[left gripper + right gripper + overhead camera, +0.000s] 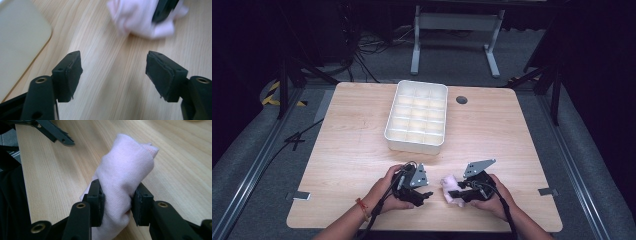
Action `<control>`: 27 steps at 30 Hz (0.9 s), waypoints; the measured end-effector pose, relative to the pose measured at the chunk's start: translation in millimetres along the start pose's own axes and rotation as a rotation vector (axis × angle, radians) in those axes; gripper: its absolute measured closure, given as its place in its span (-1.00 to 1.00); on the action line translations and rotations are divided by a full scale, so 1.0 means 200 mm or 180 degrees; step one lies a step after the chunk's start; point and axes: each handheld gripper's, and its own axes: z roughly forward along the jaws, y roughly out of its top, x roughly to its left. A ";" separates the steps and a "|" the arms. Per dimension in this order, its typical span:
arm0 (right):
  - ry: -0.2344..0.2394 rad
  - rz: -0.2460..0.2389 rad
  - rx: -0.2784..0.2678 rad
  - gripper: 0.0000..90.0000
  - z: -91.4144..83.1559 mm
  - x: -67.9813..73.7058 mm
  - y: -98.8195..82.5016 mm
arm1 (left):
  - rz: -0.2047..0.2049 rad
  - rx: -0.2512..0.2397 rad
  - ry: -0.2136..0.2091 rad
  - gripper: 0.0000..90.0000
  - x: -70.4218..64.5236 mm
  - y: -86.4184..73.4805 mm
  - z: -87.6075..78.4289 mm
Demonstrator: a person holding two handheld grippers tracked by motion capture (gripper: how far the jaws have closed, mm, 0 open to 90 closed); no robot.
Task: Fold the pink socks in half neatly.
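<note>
Spreading across most of the high view, a pale wooden worktop (362, 150) carries everything, and every place below is given from the white divided tray (416, 116) that stands at its far middle. That tray is a rectangular bin split into a grid of small compartments.

Nearer the person than the tray and a little to its right, close to the worktop's front edge, lies a small bundle of pale pink cloth (450, 188), ribbed like a rolled sock. The right hand-held gripper (460, 190) is clamped on it: in the right gripper view both black pads press into the sides of the bundle (122, 177), which bulges above them.

Nearer the person than the tray's front edge, just left of the cloth but apart from it, the left hand-held gripper (428, 194) points toward the bundle. Its jaws stand wide apart with bare wood between them, the pink cloth (140, 20) blurred beyond their tips.
</note>
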 end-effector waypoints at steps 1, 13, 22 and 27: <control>-0.0013 -0.0011 -0.0023 0.45 -0.01 0.00 0.00 | -0.0015 0.0033 0.0020 -0.42 0.01 -0.02 -0.01; -0.0127 -0.0102 -0.0120 0.44 -0.10 -0.04 -0.01 | -0.0302 0.0120 0.0079 -0.59 0.11 -0.31 -0.13; -0.0205 -0.0133 -0.0227 0.44 -0.15 -0.06 -0.01 | -0.0551 -0.0020 0.0092 -0.62 0.16 -0.39 -0.11; -0.0243 -0.0146 -0.0318 0.44 -0.19 -0.07 0.00 | -0.0706 -0.0130 0.0032 -0.66 0.17 -0.42 -0.10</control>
